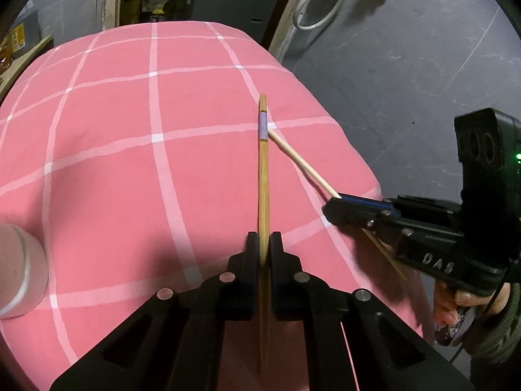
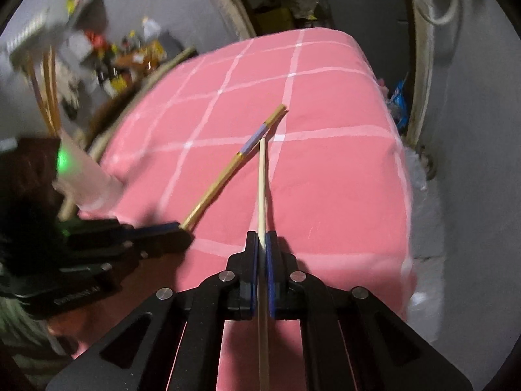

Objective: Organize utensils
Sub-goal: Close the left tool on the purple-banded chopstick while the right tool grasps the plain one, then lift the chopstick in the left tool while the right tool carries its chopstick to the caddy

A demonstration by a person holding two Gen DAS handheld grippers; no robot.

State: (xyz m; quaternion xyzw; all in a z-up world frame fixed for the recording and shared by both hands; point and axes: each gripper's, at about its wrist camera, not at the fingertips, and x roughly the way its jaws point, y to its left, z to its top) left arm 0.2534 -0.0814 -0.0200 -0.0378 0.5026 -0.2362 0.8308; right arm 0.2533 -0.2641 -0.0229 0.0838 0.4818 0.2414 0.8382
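Chopsticks sit in both your tools: your left gripper (image 1: 263, 244) is closed on the golden chopstick (image 1: 263, 176), your right gripper (image 2: 262, 244) on the pale chopstick (image 2: 262, 189). Both sticks point forward over the pink cloth (image 1: 130, 163), their far ends very close together.

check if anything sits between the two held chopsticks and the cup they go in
Nothing visible does. Only bare pink cloth lies between the cup and the banded chopstick in the left gripper.
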